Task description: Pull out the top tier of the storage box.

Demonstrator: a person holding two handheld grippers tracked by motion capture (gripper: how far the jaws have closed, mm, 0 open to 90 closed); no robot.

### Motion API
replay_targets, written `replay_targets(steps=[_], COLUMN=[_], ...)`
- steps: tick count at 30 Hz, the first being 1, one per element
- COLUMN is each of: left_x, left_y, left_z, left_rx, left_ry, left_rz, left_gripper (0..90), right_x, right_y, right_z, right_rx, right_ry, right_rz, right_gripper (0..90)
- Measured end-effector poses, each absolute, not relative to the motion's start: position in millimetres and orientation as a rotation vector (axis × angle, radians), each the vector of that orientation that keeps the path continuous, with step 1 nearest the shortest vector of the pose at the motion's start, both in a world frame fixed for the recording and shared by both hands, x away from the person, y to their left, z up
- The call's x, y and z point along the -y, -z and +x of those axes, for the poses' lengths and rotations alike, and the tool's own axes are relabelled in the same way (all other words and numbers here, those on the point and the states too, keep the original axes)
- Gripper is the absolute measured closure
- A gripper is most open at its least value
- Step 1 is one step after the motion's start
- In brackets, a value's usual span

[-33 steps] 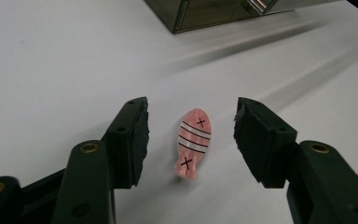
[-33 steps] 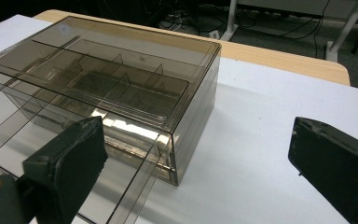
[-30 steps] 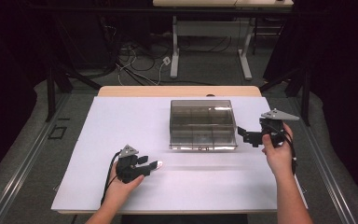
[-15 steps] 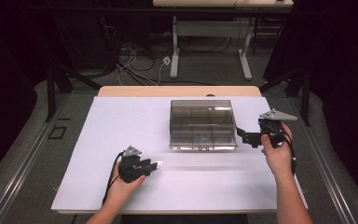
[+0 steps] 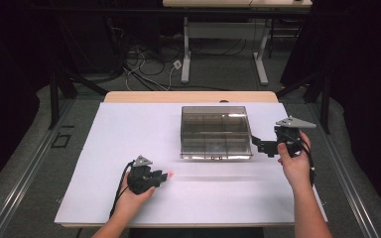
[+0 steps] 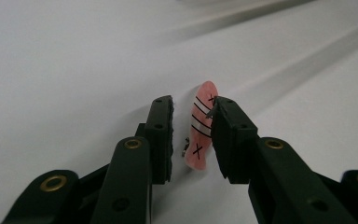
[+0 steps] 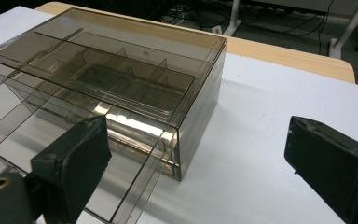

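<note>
Two black X marks and black stripes on pink fish-shaped piece [image 6: 202, 131], no words

Lab or test room: dark curtains [image 5: 362, 74], cables on floor [image 5: 144, 59], height-adjustable desk frame [image 5: 223, 44] behind table [image 5: 129, 129]

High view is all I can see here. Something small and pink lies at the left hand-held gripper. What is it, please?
Observer: It is a flat, pink, fish-shaped piece with black lines and crosses, lying on the white table.
Operator: Is it gripped already?
Observer: Not yet. The jaws of the left hand-held gripper have just been closing around it. One touches its edge, and a gap remains at the other.
Operator: And on the right side?
Observer: The right hand-held gripper is wide open and faces a corner of the smoky clear box.
</note>
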State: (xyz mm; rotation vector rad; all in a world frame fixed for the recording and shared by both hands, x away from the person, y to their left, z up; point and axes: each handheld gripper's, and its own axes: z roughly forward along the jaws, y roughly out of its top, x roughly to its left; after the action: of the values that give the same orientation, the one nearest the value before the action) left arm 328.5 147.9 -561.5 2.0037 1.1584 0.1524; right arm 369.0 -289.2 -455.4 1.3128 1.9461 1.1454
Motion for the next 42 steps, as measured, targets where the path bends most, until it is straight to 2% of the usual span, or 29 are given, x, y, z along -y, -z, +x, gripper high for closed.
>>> replay_targets(steps=[7, 20, 42], left_x=[-146.8, -142.8, -152.9], left_y=[560.6, 559.9, 550.6], left_z=[327.2, 324.4, 324.9], left_rx=[-1.155, -1.140, -1.153], left_ry=[-0.132, -0.147, -0.208], left_rz=[2.024, 2.038, 1.995], left_gripper=[76.1, 83.2, 83.8], right_x=[288.7, 287.7, 288.5], right_y=[455.6, 456.4, 455.2], right_z=[368.9, 369.7, 368.8], right_rx=[-1.948, -1.957, -1.958], right_ry=[-1.148, -1.136, -1.131], right_rz=[1.325, 1.314, 1.328], right_gripper=[7.3, 8.7, 8.7])
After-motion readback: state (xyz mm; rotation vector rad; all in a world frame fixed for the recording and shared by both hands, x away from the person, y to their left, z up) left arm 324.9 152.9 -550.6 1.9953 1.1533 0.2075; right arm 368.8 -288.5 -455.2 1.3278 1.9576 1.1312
